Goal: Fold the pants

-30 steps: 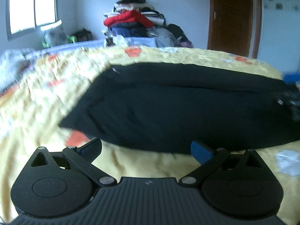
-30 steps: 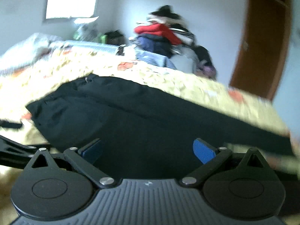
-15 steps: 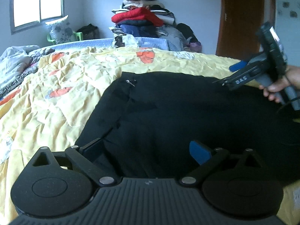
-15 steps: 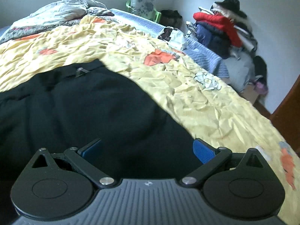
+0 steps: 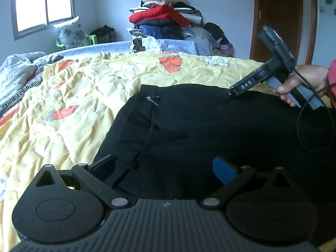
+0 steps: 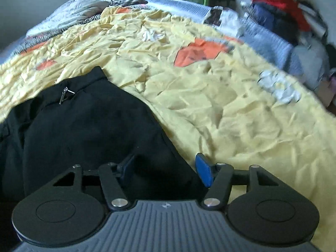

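Both hand-held grippers open above pants (image 5: 199, 130), seemingly; yellow bedspread (image 6: 231, 96).

Soft daylight from the window (image 5: 44, 8), fisheye bending at edges, clothes pile (image 6: 283, 19) motion-blurred, black pants (image 5: 199, 130) detail lost

Your left wrist view looks low and close across the black pants (image 5: 189, 130) toward the door, while your right looks along their far edge, both sharing the yellow bedspread (image 6: 241, 105).
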